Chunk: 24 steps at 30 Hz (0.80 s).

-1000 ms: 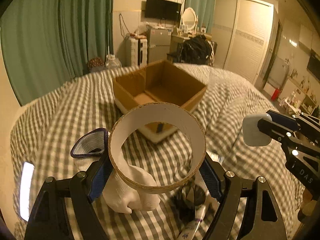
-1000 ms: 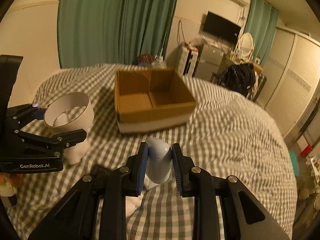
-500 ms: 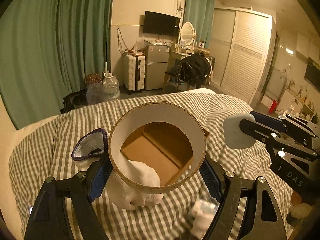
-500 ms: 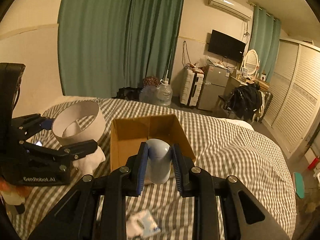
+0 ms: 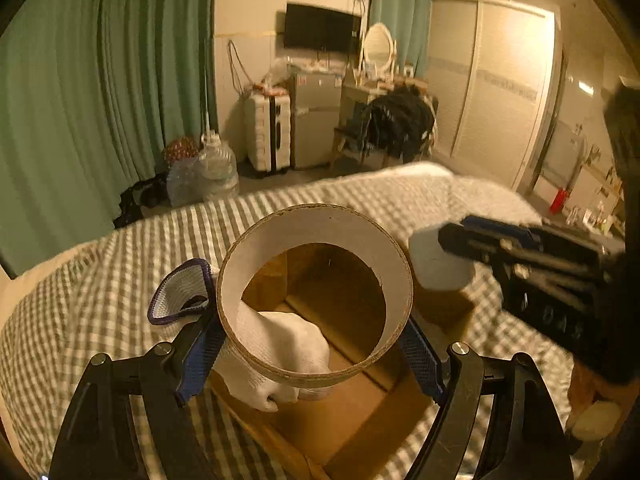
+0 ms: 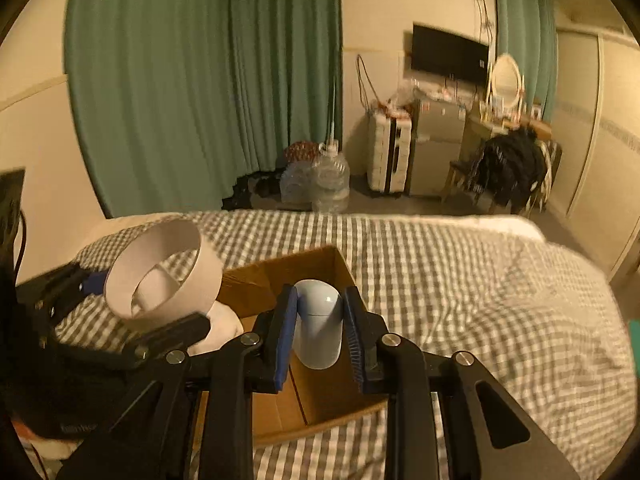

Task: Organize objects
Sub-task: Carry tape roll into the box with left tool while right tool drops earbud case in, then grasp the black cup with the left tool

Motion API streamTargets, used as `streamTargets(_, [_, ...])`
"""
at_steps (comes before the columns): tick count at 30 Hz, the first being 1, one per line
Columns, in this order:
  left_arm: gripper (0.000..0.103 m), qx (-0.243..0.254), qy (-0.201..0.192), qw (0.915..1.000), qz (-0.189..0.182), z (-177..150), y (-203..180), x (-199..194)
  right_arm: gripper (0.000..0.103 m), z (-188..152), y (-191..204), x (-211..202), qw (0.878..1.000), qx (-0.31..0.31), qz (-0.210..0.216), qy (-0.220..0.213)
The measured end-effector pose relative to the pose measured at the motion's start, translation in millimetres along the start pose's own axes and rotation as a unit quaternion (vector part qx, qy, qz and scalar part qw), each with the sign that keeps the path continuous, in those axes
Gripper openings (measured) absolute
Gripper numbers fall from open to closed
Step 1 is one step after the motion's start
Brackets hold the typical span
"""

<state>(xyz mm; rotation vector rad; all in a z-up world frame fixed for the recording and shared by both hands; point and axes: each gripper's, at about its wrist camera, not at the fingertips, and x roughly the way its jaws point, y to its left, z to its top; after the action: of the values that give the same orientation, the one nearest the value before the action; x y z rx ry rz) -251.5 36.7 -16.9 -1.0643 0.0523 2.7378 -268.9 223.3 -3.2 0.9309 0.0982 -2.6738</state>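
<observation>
Now both tilt downward over the cardboard box [image 6: 320, 400]: left hand-held gripper [image 5: 312, 356] clamps a cardboard ring [image 5: 316, 300], opening facing forward. Right hand-held gripper [image 6: 320, 332] grips an upright pale-blue mouse [image 6: 320, 328].

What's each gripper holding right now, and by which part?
Left gripper clamps the cardboard ring across its outer sides, a white sock hanging through it. Right gripper pinches the pale rounded object by its sides.

The cardboard box [image 5: 360, 432] runs off the left wrist view's bottom edge, its floor half hidden behind the ring [image 5: 316, 292]. The right gripper [image 5: 472, 264] smears into blur there.
</observation>
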Motion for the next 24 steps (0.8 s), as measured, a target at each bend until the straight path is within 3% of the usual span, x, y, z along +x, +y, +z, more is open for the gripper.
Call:
streamTargets(7, [0.083,0.02,0.048,0.9985,0.017,-25,-6,50,0.019,-17,-13,58,0.999,-0.001,0.015,0.043])
streamTargets(11, [0.087,0.055,0.046,0.9967,0.038,-35,-16,50,0.019,-29,-23,60,0.999,0.012,0.025,0.046])
streamTargets(15, [0.093,0.067,0.062,0.995,0.041,-37,-21,40,0.021,-28,-27,32,0.999,0.027,0.026,0.026])
streamTargets(16, [0.093,0.066,0.059,0.9953,0.04,-36,-23,31,0.024,-27,-26,24,0.999,0.028,0.024,0.022])
streamTargets(18, [0.094,0.063,0.049,0.9959,0.041,-32,-26,13,0.05,-26,-25,7,0.999,0.026,0.018,0.013])
streamTargets(24, [0.099,0.044,0.005,0.9981,0.043,-24,-24,-70,0.062,-30,-8,-70,1.0,-0.004,-0.001,-0.006])
